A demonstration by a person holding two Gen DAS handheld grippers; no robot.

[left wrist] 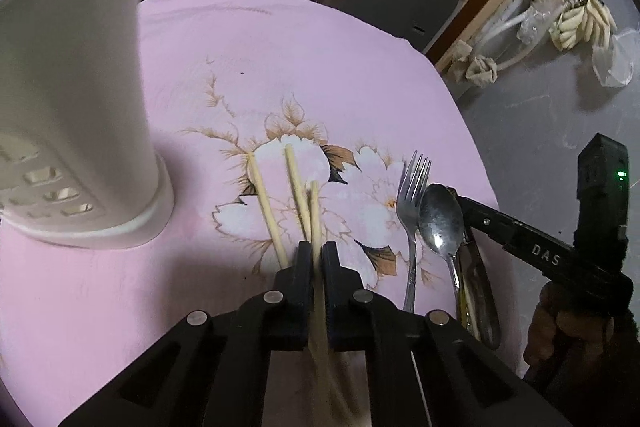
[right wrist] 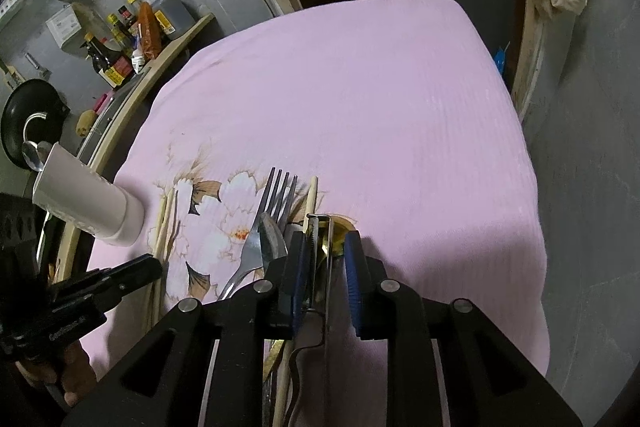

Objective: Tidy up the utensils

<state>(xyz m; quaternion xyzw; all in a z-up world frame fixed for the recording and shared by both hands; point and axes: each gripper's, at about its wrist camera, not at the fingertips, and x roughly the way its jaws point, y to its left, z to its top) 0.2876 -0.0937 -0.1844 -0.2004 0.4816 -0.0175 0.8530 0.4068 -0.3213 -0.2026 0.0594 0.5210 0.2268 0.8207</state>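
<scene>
L gripper [left wrist: 316,255] is clamped on one chopstick [left wrist: 314,215], which runs fwd out between the closed fingers and back under the body, tip raised over the pink floral tablecloth [left wrist: 320,67]. Just L of the fingers 2 more chopsticks [left wrist: 266,203] lie flat on the cloth, pointing away; the nearer one almost touches the held stick at its near end. Further L & ahead stands the white utensil holder [left wrist: 80,107], upright on its round base w/ slotted holes low on the wall, well apart from the fingers. To the R of the L gripper a fork [left wrist: 414,203] lies tines fwd, w/ a spoon [left wrist: 440,219] just beside it, bowl up, overlapping its R edge. R gripper [right wrist: 327,255] sits low over the cloth w/ fingers spread apart, blue pads [right wrist: 352,279] facing in; between them lies a thin metal tool w/ a serrated edge [right wrist: 318,247] and sth yellowish under it, can't tell what it is or whether the pads touch it. Just L of the R fingers are the fork [right wrist: 272,203] & spoon bowl [right wrist: 272,235]; another chopstick [right wrist: 311,199] pokes fwd beside the L finger. Holder [right wrist: 88,195] shows far L in that view, a spoon sticking out of its top.
</scene>
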